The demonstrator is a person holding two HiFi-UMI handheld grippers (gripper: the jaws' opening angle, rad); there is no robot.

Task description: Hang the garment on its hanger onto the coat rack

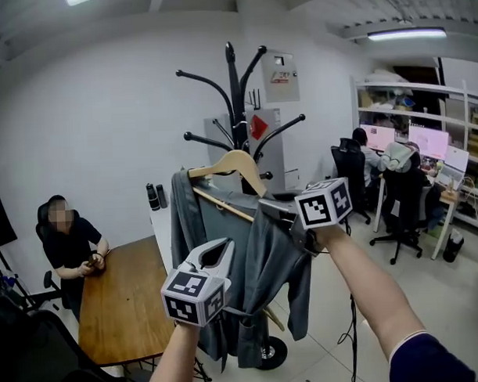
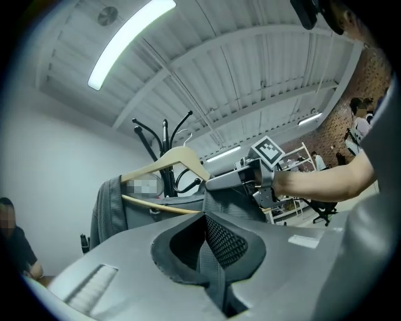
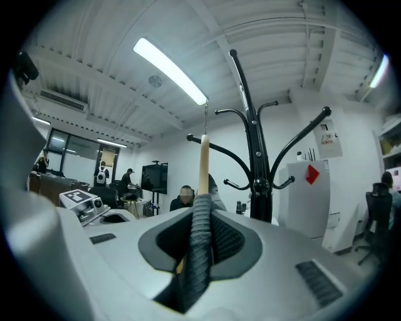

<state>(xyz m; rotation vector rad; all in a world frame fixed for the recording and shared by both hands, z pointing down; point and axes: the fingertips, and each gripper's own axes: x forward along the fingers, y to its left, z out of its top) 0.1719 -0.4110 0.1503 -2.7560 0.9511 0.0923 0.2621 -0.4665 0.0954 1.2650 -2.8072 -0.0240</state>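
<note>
left gripper [image 2: 207, 243] and right gripper [image 3: 199, 241] each pinch the grey garment [image 1: 261, 260], which hides one hanger [image 1: 232, 162] end.

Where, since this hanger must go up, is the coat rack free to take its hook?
On the coat rack, prongs look bare: the upper-left prong against the white wall and the right prong beside the cabinet. Crowded lower: the hanger and grey garment cover the pole.
</note>
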